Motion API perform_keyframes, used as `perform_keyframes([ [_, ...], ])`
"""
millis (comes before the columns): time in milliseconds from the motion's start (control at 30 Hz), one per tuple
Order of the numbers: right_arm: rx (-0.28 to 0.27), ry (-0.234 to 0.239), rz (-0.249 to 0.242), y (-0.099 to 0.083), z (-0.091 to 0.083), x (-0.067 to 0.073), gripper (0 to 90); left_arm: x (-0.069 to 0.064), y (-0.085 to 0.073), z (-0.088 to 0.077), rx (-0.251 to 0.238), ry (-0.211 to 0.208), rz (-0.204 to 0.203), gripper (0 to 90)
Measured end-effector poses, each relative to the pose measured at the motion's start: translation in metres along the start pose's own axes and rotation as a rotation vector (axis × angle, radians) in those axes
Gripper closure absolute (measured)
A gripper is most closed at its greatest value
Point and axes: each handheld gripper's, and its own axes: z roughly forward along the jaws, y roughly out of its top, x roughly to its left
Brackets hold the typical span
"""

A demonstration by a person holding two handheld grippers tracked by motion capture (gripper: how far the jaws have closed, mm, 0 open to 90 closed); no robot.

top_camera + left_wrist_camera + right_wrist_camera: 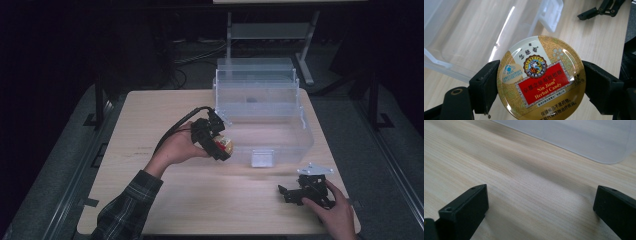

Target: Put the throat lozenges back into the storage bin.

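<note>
A round gold and red candy tin [541, 78] labelled "Nin Jiom Herbal Candy" is clamped between the jaws of my left gripper [540, 85]. In the high view the left gripper [220, 145] holds the tin [225, 145] above the table, just left of the clear plastic box [270, 131]. My right gripper [296, 193] rests low on the table at the front right, its jaws wide apart with nothing between them; the right gripper view shows the right gripper [541, 205] over bare wood.
The clear box has its hinged lid [255, 75] standing open at the back and a latch [262, 158] at its front wall. The wooden table [165, 200] has free room at the front and left. Dark floor and a stand lie beyond.
</note>
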Motion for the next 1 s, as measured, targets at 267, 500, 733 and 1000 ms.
perform_keyframes([
  [267,0.0,0.0,-0.002,0.0,0.0,0.0,0.0,0.011,0.007,0.002,0.007,0.013,-0.008,19.6],
  [500,-0.001,0.0,-0.002,0.0,0.0,0.0,0.0,0.021,0.015,0.006,0.011,0.027,-0.014,19.6],
  [733,0.0,0.0,-0.002,0.0,0.0,0.0,0.0,0.031,0.021,0.01,0.006,0.034,-0.029,19.6],
  [1000,-0.001,-0.001,-0.002,0.0,0.0,0.0,0.0,0.043,0.023,0.02,0.032,0.044,-0.03,19.6],
])
